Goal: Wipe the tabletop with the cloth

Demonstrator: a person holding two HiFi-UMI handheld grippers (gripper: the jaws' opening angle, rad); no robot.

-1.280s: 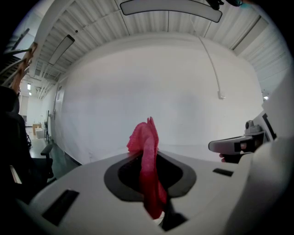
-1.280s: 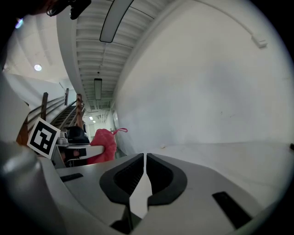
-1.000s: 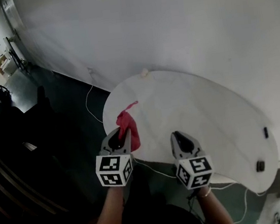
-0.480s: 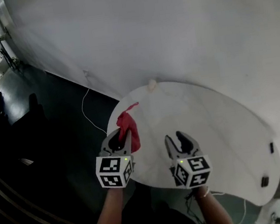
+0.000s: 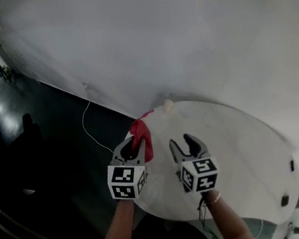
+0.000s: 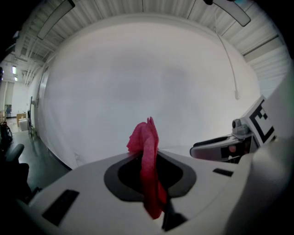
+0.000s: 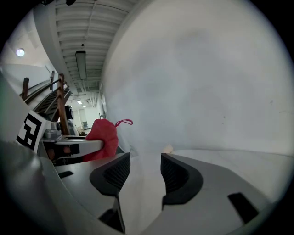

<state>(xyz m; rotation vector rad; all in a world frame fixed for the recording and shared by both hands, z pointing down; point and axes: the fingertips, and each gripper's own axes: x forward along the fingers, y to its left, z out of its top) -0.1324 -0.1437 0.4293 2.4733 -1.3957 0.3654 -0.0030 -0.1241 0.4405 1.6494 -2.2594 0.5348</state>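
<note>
Red cloth (image 5: 143,134), soft and crumpled (a thin loop trailing off one end), was pinched in the closed left claw (image 5: 133,144) at the far-left rim of the smooth, round white desk (image 5: 235,148). The right claw (image 5: 179,140) had just been opening, with nothing in it. Wiping apparently hadn't begun.

Your forearms (image 5: 119,232) cover near edge of table (image 5: 240,148). At far rim, pale lump (image 5: 168,105) too small to name; likewise two dark bits (image 5: 284,200) at right rim. Lower end of cloth (image 6: 148,170) sunk between left gripper (image 5: 134,144) jaws.
</note>
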